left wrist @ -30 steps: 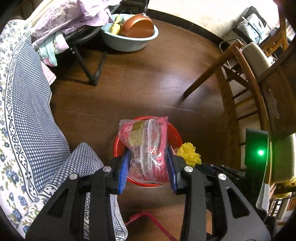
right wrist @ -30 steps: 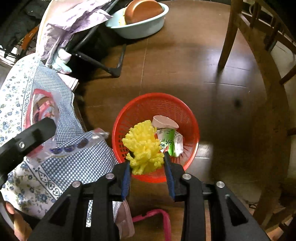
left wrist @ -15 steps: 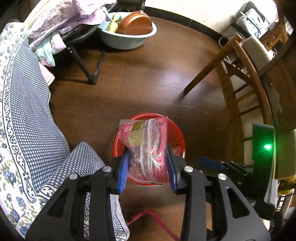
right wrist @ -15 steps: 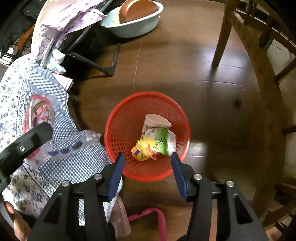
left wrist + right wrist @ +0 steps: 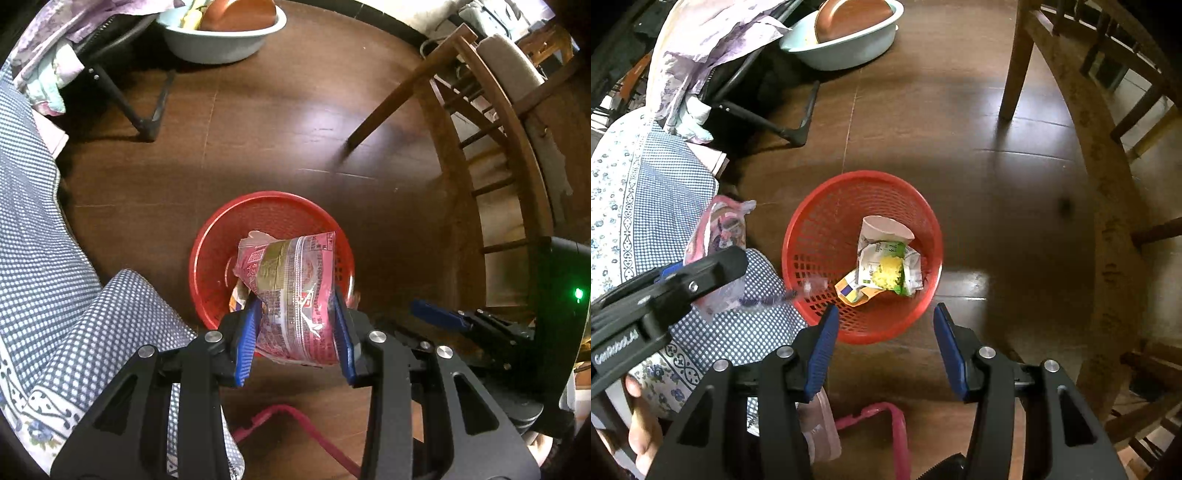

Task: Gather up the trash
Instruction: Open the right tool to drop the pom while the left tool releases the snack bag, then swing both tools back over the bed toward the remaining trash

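Left gripper [image 5: 295, 325]: clamped on a crinkled pink-and-clear plastic snack wrapper [image 5: 291, 295] above the round red mesh plastic basket [image 5: 207, 258] on the brown wooden floor [image 5: 258, 140]. Print on it unreadable. Right gripper [image 5: 882, 347]: spread wide, empty, above the basket's near rim; yellow fluffy ball [image 5: 890, 271] inside among crumpled cartons.

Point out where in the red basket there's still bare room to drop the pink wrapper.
In the red basket, the mesh is bare along the left and far sides, between the rim and the paper cup. The near-right part is crowded: crumpled carton, yellow pom-pom, orange scrap. The left gripper holds the pink wrapper; the right gripper is open.
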`<action>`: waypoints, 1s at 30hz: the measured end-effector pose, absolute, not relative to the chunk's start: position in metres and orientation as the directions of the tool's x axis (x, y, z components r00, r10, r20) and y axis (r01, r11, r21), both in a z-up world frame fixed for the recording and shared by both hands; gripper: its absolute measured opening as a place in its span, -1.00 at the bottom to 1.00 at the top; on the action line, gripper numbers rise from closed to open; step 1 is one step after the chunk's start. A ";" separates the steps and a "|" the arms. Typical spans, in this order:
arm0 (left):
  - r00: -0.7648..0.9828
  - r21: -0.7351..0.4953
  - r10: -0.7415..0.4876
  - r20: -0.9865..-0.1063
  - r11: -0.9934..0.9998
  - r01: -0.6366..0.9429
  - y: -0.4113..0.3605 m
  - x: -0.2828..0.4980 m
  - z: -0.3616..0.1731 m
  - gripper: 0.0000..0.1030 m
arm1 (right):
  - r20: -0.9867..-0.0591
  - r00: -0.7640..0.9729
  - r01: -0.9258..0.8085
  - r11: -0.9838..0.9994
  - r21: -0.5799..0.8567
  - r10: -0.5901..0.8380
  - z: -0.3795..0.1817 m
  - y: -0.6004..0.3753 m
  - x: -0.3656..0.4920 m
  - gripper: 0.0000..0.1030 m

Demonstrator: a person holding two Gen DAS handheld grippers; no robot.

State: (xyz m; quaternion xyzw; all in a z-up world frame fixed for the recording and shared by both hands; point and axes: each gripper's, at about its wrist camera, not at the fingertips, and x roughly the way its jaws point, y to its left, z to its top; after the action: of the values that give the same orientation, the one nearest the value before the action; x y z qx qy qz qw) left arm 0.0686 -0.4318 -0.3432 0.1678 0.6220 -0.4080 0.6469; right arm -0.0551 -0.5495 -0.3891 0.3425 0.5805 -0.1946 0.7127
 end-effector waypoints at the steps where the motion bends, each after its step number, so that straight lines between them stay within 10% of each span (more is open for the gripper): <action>1: -0.102 -0.286 -0.316 -0.943 0.613 0.737 -0.432 0.069 -0.344 -0.21 | -0.961 0.247 0.675 0.690 0.262 0.123 -0.390 -0.549 -0.056 0.01; 17: -0.104 -0.348 -0.390 -0.915 0.632 0.692 -0.427 0.080 -0.329 0.80 | -0.967 0.203 0.651 0.715 0.253 0.156 -0.400 -0.534 -0.057 0.01; 30: -0.014 -0.337 -0.443 -0.896 0.662 0.669 -0.403 0.085 -0.290 0.84 | -0.970 0.223 0.669 0.710 0.221 0.092 -0.371 -0.544 -0.059 0.57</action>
State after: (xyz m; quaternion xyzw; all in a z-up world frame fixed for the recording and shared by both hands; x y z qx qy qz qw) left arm 0.0849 -0.4028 -0.2902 0.0961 0.5891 -0.3998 0.6956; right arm -0.0586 -0.5440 -0.3713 0.3226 0.5894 -0.2023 0.7124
